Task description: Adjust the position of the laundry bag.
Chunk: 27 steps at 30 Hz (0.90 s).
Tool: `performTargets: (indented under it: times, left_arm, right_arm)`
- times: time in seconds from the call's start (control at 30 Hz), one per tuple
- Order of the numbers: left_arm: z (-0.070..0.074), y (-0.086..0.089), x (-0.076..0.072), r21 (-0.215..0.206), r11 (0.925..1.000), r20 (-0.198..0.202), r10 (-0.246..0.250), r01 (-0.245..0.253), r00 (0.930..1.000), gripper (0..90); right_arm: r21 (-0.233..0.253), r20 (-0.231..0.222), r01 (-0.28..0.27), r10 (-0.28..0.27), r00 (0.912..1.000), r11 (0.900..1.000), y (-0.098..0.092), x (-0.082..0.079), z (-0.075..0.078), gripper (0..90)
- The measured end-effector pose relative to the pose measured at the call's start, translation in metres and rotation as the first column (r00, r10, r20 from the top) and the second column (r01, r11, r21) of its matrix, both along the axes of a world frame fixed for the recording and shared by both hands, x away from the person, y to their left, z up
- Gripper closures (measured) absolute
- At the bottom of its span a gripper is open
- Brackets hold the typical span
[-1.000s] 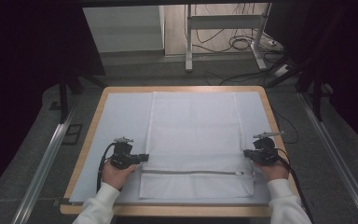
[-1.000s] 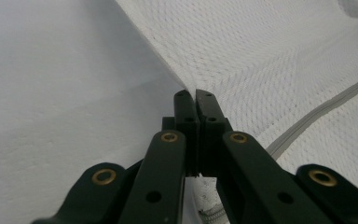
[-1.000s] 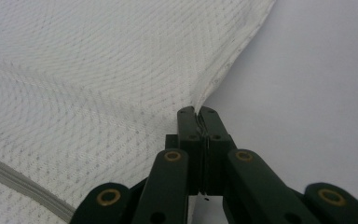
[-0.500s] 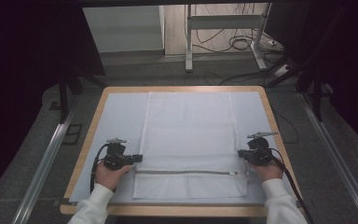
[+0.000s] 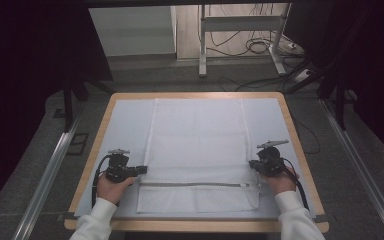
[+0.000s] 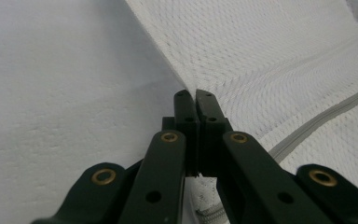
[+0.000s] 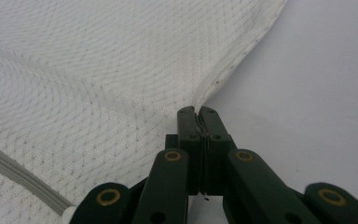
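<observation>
Your left gripper (image 6: 196,95) is clamped on the mesh laundry bag's (image 5: 197,145) left edge; your right gripper (image 7: 198,112) pinches its right edge, jaws together.

Mesh bag (image 5: 197,150): lies flat at the middle of the bench (image 5: 300,145), on a sheet (image 5: 125,125) that covers the benchtop. Zipper (image 5: 195,184): runs left to right across the bag's near end. Left tool (image 5: 141,170): at the bag's left edge, just behind the zipper. Right tool (image 5: 251,164): at the bag's right edge, opposite.
</observation>
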State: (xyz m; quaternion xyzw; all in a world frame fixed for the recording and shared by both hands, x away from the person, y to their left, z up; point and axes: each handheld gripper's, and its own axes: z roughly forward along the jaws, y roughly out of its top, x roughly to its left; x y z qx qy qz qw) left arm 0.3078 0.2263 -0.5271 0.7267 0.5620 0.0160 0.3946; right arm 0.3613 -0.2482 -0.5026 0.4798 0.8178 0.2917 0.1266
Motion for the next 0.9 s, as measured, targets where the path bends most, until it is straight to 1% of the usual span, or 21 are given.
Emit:
performTargets:
  times: [0.1,0.37,0.73,0.83,0.9]
  left_arm:
    - [-0.001,0.002,0.000,-0.004,1.0000,-0.001,0.005,-0.005,1.0000,89.6]
    - [-0.001,0.003,0.000,0.009,0.9999,-0.001,0.009,-0.009,1.0000,89.6]
    - [-0.001,0.008,-0.001,0.012,0.9997,-0.001,0.019,-0.019,0.9998,89.5]
    - [-0.002,0.010,-0.002,0.019,0.9996,-0.002,0.022,-0.022,0.9997,89.4]
    - [-0.002,0.011,-0.002,0.018,0.9996,-0.005,0.022,-0.022,0.9997,89.3]
  right_arm:
    - [0.011,-0.001,-0.002,0.002,1.0000,1.000,0.000,0.000,0.000,87.8]
    - [0.010,0.000,-0.009,0.009,1.0000,1.000,0.003,0.000,0.000,87.8]
    - [0.004,0.008,-0.021,0.021,0.9997,1.000,0.008,0.002,-0.002,87.8]
    - [-0.007,0.008,-0.032,0.032,0.9995,0.999,0.012,0.001,-0.003,87.7]
    - [-0.003,0.000,-0.037,0.037,0.9993,0.999,0.012,0.000,-0.003,87.8]
